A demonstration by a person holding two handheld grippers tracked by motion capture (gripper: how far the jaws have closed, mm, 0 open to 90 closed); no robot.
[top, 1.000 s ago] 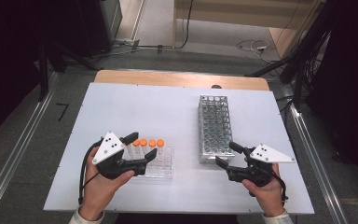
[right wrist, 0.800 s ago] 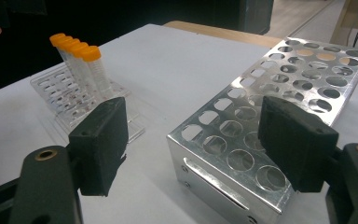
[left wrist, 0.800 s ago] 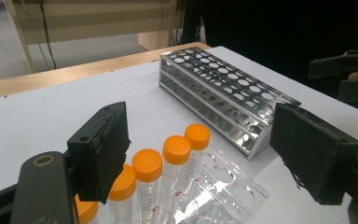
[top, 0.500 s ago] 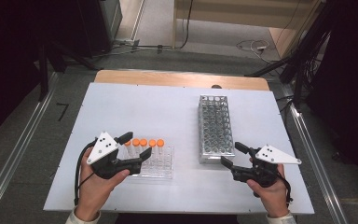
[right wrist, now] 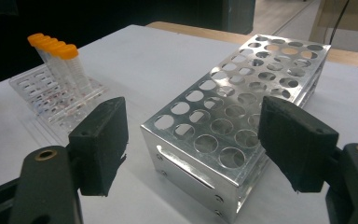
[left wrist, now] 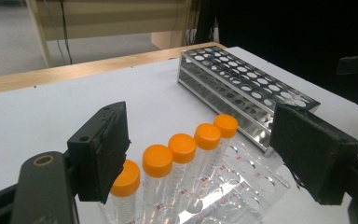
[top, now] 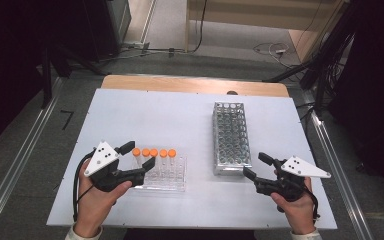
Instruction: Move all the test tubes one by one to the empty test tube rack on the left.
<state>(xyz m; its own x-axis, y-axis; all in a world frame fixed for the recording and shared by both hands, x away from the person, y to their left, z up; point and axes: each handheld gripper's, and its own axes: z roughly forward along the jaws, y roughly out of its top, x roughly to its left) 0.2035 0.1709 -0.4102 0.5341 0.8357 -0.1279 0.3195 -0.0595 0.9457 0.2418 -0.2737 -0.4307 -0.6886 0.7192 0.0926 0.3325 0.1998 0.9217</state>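
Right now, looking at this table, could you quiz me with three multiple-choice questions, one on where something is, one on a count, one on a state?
1. Where does the metal rack stand relative to the clear rack?
A. nearer the right tongs
B. nearer the left tongs
C. on top of it

2. How many orange-capped tubes stand in the clear rack?
A. two
B. five
C. eight

3. What are the left tongs doing?
A. clamping a tube
B. open, beside the tubes
C. lying flat on the table

Answers: 1 A, it sits just ahead of the right tongs. 2 B, five caps in one row. 3 B, the jaws stand apart with nothing pressed.
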